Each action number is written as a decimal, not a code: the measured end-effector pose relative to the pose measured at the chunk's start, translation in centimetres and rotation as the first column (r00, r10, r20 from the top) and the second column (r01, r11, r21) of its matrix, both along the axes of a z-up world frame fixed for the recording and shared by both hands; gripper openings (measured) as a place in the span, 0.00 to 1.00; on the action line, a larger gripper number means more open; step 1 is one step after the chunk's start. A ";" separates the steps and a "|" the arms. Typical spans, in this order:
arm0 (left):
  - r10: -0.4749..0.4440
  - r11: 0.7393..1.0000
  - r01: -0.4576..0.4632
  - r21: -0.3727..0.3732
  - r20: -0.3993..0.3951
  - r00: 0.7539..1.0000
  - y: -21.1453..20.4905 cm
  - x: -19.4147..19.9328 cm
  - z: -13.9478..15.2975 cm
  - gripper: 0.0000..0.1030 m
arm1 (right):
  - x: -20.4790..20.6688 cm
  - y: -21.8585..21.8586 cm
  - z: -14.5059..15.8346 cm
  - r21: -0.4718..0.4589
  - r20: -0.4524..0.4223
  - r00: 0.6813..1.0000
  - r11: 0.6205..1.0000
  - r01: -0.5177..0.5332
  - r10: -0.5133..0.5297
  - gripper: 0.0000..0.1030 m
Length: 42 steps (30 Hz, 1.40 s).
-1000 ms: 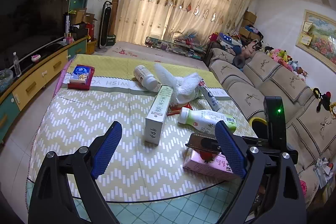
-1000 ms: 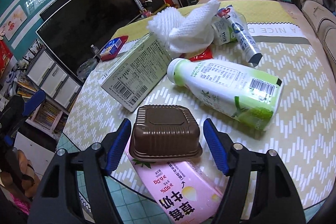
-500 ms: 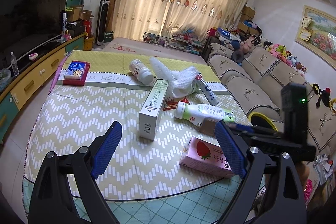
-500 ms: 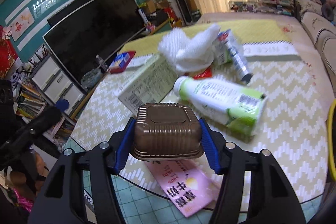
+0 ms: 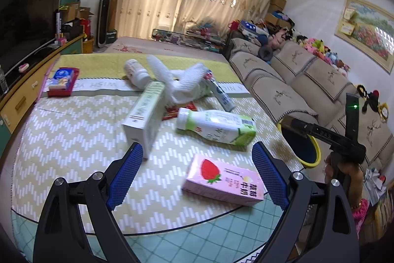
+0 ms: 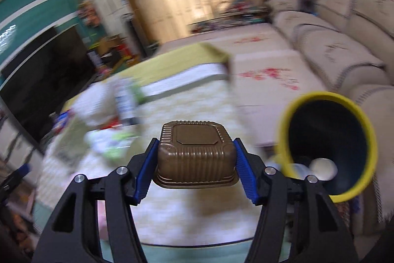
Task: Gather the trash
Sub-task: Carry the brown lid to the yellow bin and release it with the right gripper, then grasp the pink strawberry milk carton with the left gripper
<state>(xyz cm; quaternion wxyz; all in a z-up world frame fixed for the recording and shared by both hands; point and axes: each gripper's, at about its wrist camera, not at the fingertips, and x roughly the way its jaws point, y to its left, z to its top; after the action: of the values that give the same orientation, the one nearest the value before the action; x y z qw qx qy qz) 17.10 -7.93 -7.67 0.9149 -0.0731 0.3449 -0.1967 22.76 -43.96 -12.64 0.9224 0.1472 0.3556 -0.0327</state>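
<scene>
My right gripper [image 6: 195, 173] is shut on a brown ribbed plastic tub [image 6: 195, 158], held upside down above the table's near right edge. A yellow-rimmed dark bin [image 6: 327, 147] stands just right of it, with white trash inside; it also shows in the left wrist view [image 5: 301, 146]. My left gripper [image 5: 197, 173] is open and empty above the table's front edge. A pink strawberry milk carton [image 5: 222, 180] lies between its fingers. A green-and-white bottle [image 5: 216, 126], a tall white box [image 5: 146, 113] and white netting [image 5: 181, 81] lie beyond.
A white jar [image 5: 135, 72], a tube [image 5: 221, 96] and a red-and-blue packet [image 5: 61, 80] lie farther back on the zigzag tablecloth [image 5: 73, 139]. A beige sofa [image 5: 283, 80] runs along the right. A TV cabinet [image 5: 29, 80] is at the left.
My right gripper closed on the brown tub, lifted it off the pink carton and swung right toward the yellow bin. My left gripper stayed open and shifted slightly.
</scene>
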 end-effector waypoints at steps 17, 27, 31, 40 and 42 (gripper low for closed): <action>-0.105 0.992 0.109 0.061 -0.067 0.992 -6.0 0.9 -2.2 0.86 | 0.8 -14.3 -7.3 -0.091 -0.141 0.928 0.938 0.334 -0.344 0.57; -0.106 0.991 0.114 0.073 -0.103 0.989 -6.5 1.5 -3.2 0.86 | 0.4 -15.3 -7.6 -0.093 -0.136 0.919 0.928 0.361 -0.371 0.62; -0.138 0.987 0.149 0.065 -0.146 0.980 -6.8 1.0 -4.0 0.86 | 0.3 -14.9 -7.2 -0.093 -0.131 0.921 0.930 0.356 -0.366 0.63; -0.141 0.989 0.148 0.012 -0.256 0.956 -6.3 1.7 -6.7 0.86 | 0.5 -13.9 -6.1 -0.088 -0.109 0.930 0.936 0.342 -0.350 0.63; -0.133 0.989 0.144 0.020 -0.268 0.954 -6.4 2.3 -7.4 0.86 | 0.4 -13.9 -5.9 -0.085 -0.104 0.932 0.937 0.340 -0.348 0.63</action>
<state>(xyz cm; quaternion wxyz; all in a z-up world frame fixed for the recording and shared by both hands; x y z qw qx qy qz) 19.42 -14.38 -15.05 0.8457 -0.0564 0.4724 -0.2420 23.18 -57.82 -18.55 0.8842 0.1746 0.3769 -0.2138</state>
